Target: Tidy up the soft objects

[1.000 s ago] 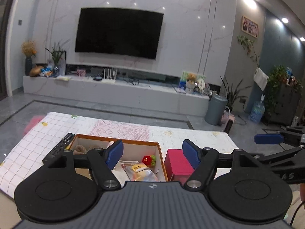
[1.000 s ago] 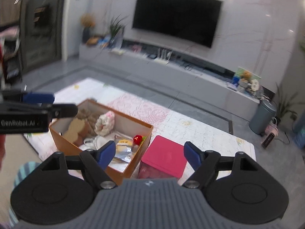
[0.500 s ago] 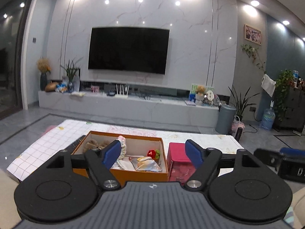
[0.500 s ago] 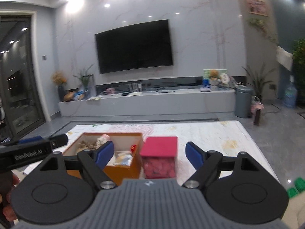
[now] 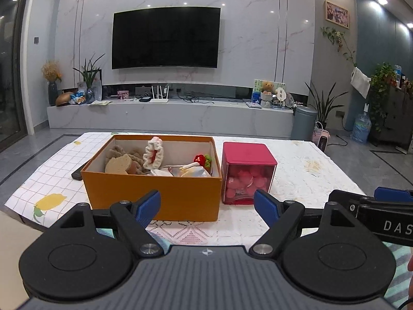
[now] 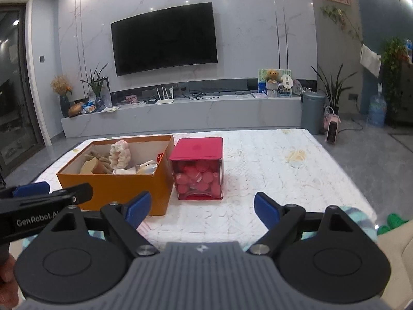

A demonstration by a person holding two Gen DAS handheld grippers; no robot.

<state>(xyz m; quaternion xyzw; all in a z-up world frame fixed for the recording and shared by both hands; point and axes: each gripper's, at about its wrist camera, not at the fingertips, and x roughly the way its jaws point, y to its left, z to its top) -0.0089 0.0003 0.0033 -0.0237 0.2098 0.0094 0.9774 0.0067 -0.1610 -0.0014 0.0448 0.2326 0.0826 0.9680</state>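
Soft items: piled in open orange box (image 5: 152, 196) on near left part of table (image 5: 304, 178). Contents, left to right: tan plush pieces (image 5: 121, 164); white crocheted ring with red centre (image 5: 153, 153), standing upright; pale packets (image 5: 180, 171); small red and green knitted piece (image 5: 202, 159) at far right corner.

Red-lidded clear cube (image 5: 246, 173): just right of box, close beside it, filled with pink round pads. Whether the two touch, cannot tell.

Dark flat object (image 5: 78, 174): left of box, mostly hidden behind it.

Tablecloth: grid print with lemons (image 5: 49, 202) at left, pale pattern at right.

Left gripper (image 5: 207, 206): jaws spread wide, just been opening, nothing between them; held off near edge of table, facing gap between box and cube.

Right gripper (image 6: 200, 208): jaws spread wide, just been opening, nothing between them; facing cube and bare cloth to its right, near table edge.

Far side of room: television (image 5: 166, 37) on marble wall, low long shelf (image 5: 170, 117) beneath, grey bin (image 5: 304, 122) at right.
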